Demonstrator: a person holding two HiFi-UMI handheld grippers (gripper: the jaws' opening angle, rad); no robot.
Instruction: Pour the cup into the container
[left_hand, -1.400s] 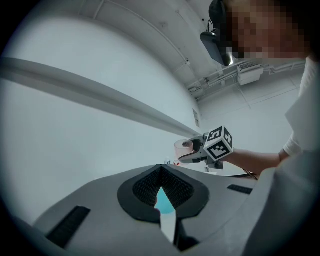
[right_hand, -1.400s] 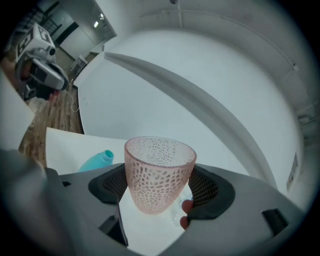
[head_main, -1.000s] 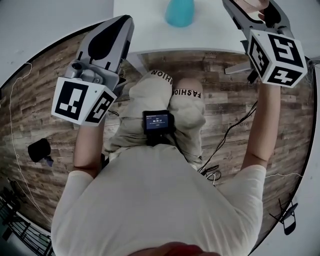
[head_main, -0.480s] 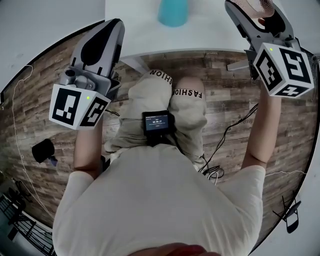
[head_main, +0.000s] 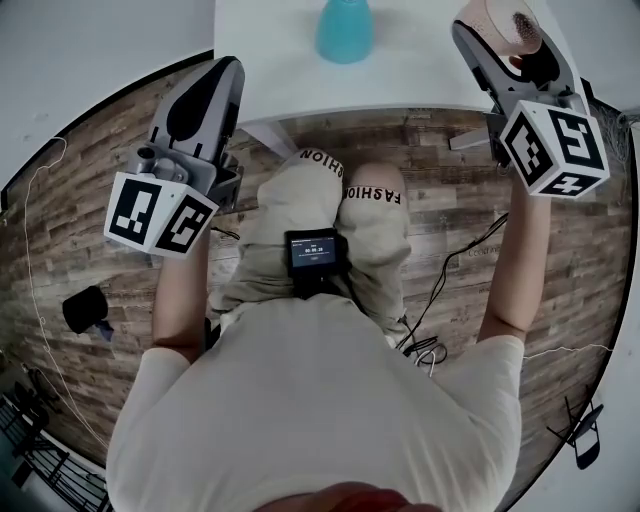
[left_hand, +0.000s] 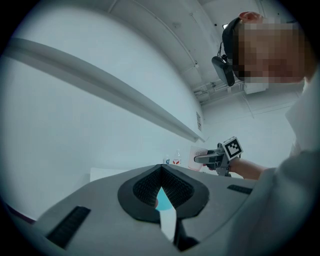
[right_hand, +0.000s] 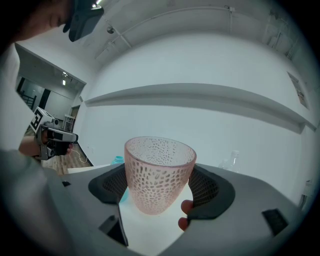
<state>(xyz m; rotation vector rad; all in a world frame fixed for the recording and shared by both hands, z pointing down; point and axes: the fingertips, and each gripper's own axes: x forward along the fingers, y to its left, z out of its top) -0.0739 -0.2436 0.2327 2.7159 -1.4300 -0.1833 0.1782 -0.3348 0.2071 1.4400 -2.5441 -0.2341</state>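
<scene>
1. Only the right gripper view shows the cup (right_hand: 159, 167) closely. It is pale pink and translucent, with small oval dimples all over, a wide round rim and a body that narrows downward. It stands upright and is clamped between the dark, ribbed fingers (right_hand: 209, 189) of the right gripper (right_hand: 160, 186). I cannot tell whether it holds anything.
2. In that view the container (right_hand: 118, 160) is only a turquoise sliver behind the cup's left side. A clear bottle (right_hand: 231, 160) stands far to the right of the container.
3. The head view gives the layout. The container (head_main: 345, 30) is smooth, turquoise and rounded, and it stands on the white worktop (head_main: 270, 70). The cup (head_main: 500, 18) is to the right of the container, held over the worktop by the right gripper (head_main: 478, 28).
4. The left gripper (head_main: 222, 72) is left of the container and nearer the person, just off the worktop edge over the wood-plank floor (head_main: 80, 200).
5. The left gripper view shows that the left gripper's (left_hand: 161, 172) textured black fingers (left_hand: 142, 187) are pressed together at the tips and hold nothing. The container (left_hand: 162, 200) shows as a turquoise patch through the gap below the tips. To the right of the container, farther off, are the right gripper (left_hand: 202, 158) and the cup (left_hand: 196, 153).
</scene>
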